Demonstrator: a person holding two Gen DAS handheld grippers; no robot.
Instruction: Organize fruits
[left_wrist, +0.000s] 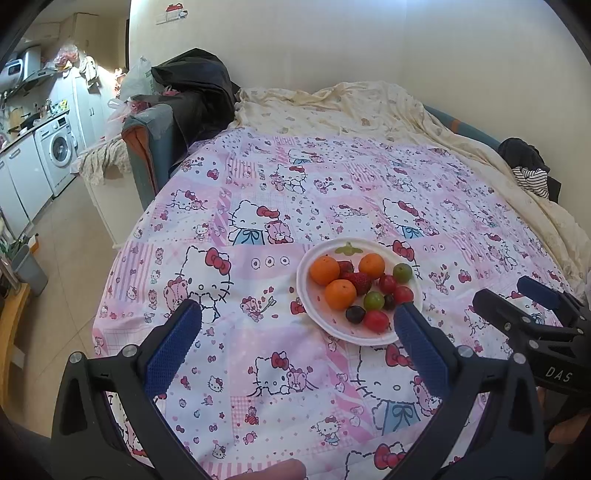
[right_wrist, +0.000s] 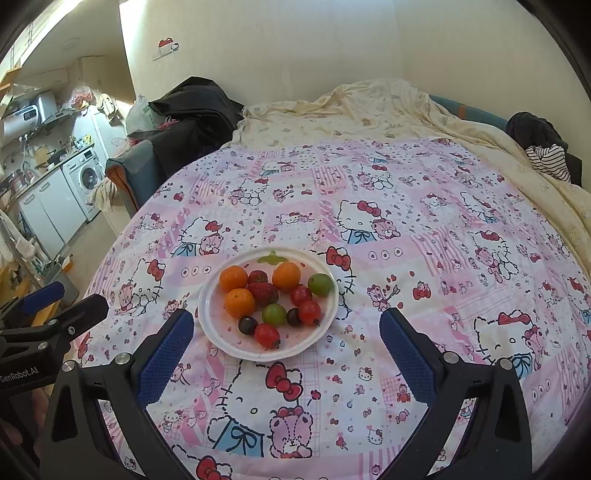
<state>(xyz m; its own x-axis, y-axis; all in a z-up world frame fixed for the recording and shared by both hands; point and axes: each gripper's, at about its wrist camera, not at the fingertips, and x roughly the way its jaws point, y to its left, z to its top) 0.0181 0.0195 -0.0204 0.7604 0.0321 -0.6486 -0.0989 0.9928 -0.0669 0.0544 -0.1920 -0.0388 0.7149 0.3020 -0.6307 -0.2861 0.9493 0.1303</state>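
Left gripper (left_wrist: 297, 325): blue-padded fingers spread wide, nothing between them; it hovers over the bedspread, the right-hand finger's tip overlapping the near right rim of the plate in its own view, contact not clear.
Right gripper (right_wrist: 286, 330): fingers equally spread apart and holding nothing; the plate sits just ahead, toward its left finger.
Plate (right_wrist: 212, 317): white, round and shallow, with a small green leaf print at the far rim; it lies flat on the bedspread, near the front middle of the bed.
Oranges: three small ones on the left half of the plate, the nearest (right_wrist: 239, 302) beside the strawberry.
Strawberry (right_wrist: 264, 292): red, lying in the middle of the plate between the oranges; a second, darker red fruit sits just behind it.
Green grapes: one (right_wrist: 274, 314) near the centre, another (right_wrist: 320, 284) at the right rim.
Cherry tomatoes: red, grouped on the near right side, one (right_wrist: 267, 335) closest to the grippers.
Dark grapes: two, one (right_wrist: 247, 325) just left of the nearest tomato.
Bedspread (right_wrist: 424, 258): pink and white with a cartoon cat print, covering the bed under the plate.
Cream sheet (right_wrist: 351, 110): crumpled at the far end against the wall.
Washing machine (left_wrist: 57, 147): in the kitchen area far left.
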